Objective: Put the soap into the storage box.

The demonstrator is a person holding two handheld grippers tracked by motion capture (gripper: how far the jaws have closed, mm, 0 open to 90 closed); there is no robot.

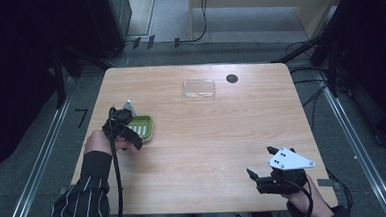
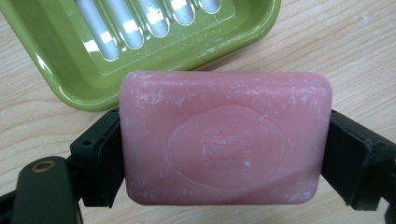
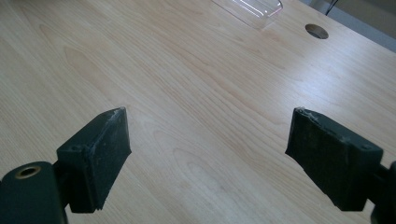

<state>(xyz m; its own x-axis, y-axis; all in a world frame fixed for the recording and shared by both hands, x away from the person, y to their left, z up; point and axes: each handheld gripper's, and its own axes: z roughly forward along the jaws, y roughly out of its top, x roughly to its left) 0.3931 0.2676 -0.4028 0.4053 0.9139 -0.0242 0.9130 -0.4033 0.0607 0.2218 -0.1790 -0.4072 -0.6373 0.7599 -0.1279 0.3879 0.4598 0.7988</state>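
Note:
A pink bar of soap (image 2: 225, 137) with an embossed oval is clamped between the black jaws of my left gripper (image 2: 219, 158), just in front of a green soap dish (image 2: 93, 79) with a slotted white-lit bottom. From the high view that left gripper (image 1: 127, 134) sits at the table's left, right beside the green soap dish (image 1: 149, 125). My right gripper (image 1: 259, 166) rests near the front right corner, jaws wide apart with nothing between them (image 3: 208, 158).
A clear plastic lid (image 1: 198, 88) lies toward the far middle of the wooden table (image 1: 208, 148), with a round cable hole (image 1: 232, 78) beside it. The lid's corner (image 3: 252, 9) and the hole (image 3: 316, 31) are seen ahead of the right gripper.

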